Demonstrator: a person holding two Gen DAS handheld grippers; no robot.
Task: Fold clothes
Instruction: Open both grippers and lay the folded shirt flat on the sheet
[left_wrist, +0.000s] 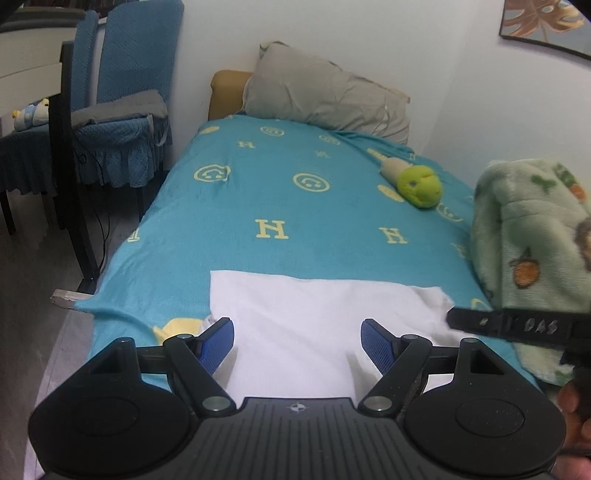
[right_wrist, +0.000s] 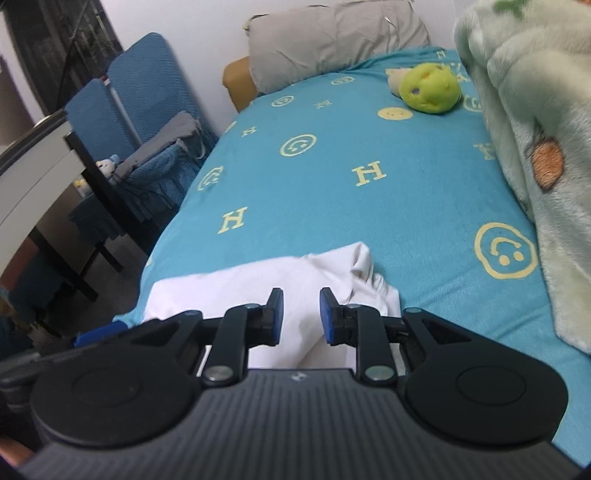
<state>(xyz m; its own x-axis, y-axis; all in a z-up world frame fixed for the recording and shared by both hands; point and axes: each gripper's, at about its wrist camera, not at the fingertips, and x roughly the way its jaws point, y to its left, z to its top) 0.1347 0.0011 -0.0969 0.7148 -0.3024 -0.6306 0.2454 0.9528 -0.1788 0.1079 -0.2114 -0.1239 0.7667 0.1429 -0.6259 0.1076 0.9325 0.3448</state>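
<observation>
Left wrist view: the left gripper (left_wrist: 297, 338) hangs over the white garment (left_wrist: 314, 317) on the bed (left_wrist: 295, 206) (near edge), jaws spread wide, holding nothing. Right wrist view: the right gripper (right_wrist: 301, 312) has jaws narrowly parted above the garment's rumpled end, gripping nothing.

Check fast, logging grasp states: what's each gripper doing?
Left gripper: open wide, holding nothing, over the white garment.
Right gripper: open, narrower gap, holding nothing.

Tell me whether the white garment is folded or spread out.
Partly folded, not neat: the white garment lies flat on the bedspread with a straight far edge, but its right corner is bunched and wrinkled.
</observation>
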